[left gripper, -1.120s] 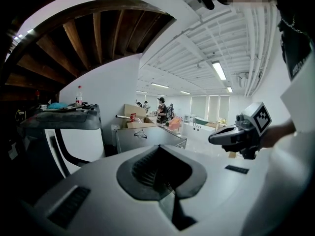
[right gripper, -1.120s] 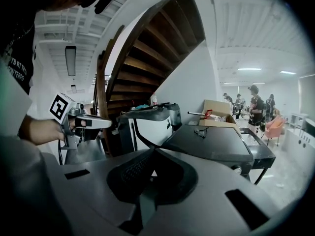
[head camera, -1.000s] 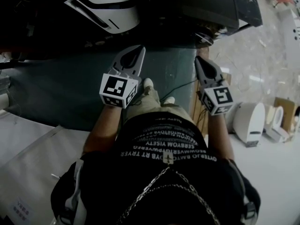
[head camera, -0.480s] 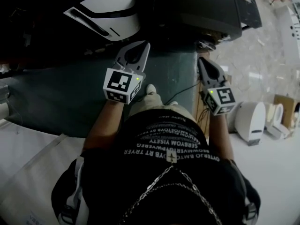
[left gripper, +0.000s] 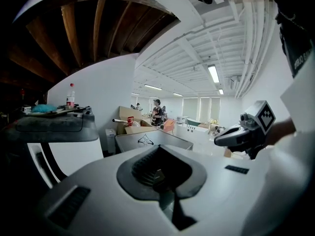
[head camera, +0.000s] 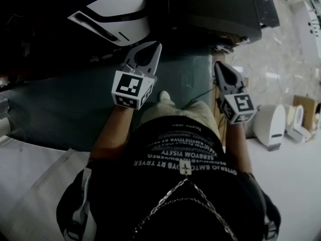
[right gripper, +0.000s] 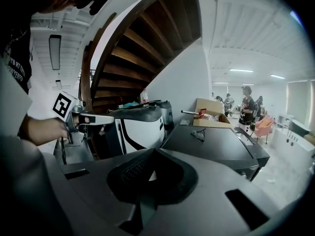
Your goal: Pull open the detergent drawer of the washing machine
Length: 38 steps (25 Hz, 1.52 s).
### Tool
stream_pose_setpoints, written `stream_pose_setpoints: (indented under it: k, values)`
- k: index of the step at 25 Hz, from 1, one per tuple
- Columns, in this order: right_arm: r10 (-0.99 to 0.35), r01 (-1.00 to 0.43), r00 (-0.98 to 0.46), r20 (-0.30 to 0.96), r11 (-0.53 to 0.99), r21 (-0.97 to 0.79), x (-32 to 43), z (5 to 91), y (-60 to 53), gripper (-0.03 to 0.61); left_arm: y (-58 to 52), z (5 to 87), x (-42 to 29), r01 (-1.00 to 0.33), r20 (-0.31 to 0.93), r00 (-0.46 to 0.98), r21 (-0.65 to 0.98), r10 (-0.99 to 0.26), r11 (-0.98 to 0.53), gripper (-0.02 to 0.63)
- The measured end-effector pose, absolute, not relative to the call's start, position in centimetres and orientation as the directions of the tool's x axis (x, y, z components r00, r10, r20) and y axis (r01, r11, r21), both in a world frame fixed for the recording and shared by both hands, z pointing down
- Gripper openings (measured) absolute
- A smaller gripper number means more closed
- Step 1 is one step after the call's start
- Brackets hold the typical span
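Note:
A white washing machine with a dark stripe and dark lid stands at the top left of the head view. It also shows in the right gripper view as the white washing machine. I cannot make out its detergent drawer. My left gripper hovers just short of its front, jaws shut and empty; its own view shows the left gripper closed tip to tip. My right gripper is further right, also shut and empty, and its own view shows the right gripper pointing between the two machines.
A dark grey machine stands right of the white one, with spectacles on its lid. A teal floor mat lies under my feet. White appliances sit on the pale floor at right. A wooden staircase rises behind.
Both grippers have moved forward toward the machines, and the white washing machine now shows larger at the top of the head view. Both pairs of jaws stayed shut.

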State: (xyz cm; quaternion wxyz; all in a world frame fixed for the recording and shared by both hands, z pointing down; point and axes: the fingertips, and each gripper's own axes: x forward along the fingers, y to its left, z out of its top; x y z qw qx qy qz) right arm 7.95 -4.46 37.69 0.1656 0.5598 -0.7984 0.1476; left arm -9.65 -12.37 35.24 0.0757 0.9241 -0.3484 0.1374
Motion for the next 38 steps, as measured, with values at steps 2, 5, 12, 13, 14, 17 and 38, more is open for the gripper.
stream_pose_setpoints:
  k: [2,5,12,13,14,17,38]
  values:
    - [-0.847,-0.945,-0.31,0.432,0.325,-0.041,7.6,37.8,-4.3,0.002,-12.4,35.3,-10.1,-0.666,0.3,0.721,0.054,-0.624,-0.744,0.005]
    - [-0.844,-0.938,-0.325,0.426,0.344,-0.034,6.8,37.8,-4.2,0.003,-12.4,35.3,-10.4,-0.666,0.297,0.724,0.065,-0.623,-0.743,0.004]
    - [-0.842,-0.933,-0.346,0.414,0.357,-0.054,7.3,37.8,-4.6,0.002,-11.7,36.1,-9.6,-0.664,0.307,0.726,0.08,-0.616,-0.743,0.004]
    - [-0.838,-0.933,-0.348,0.421,0.356,-0.062,7.3,37.9,-4.7,0.003,-11.7,36.2,-9.5,-0.664,0.311,0.725,0.079,-0.615,-0.743,0.005]
    - [-0.834,-0.933,-0.349,0.428,0.354,-0.071,7.2,37.9,-4.9,0.002,-11.8,36.4,-9.5,-0.665,0.317,0.723,0.078,-0.614,-0.743,0.005]
    - [-0.836,-0.936,-0.344,0.429,0.344,-0.079,7.6,38.4,-5.8,0.002,-12.3,37.0,-9.7,-0.677,0.334,0.709,0.077,-0.621,-0.732,0.003]
    - [-0.738,-0.894,-0.439,0.512,0.414,-0.169,11.5,45.7,-16.5,0.003,-21.7,44.2,-5.9,-0.724,0.474,0.64,0.109,-0.604,-0.681,0.004]
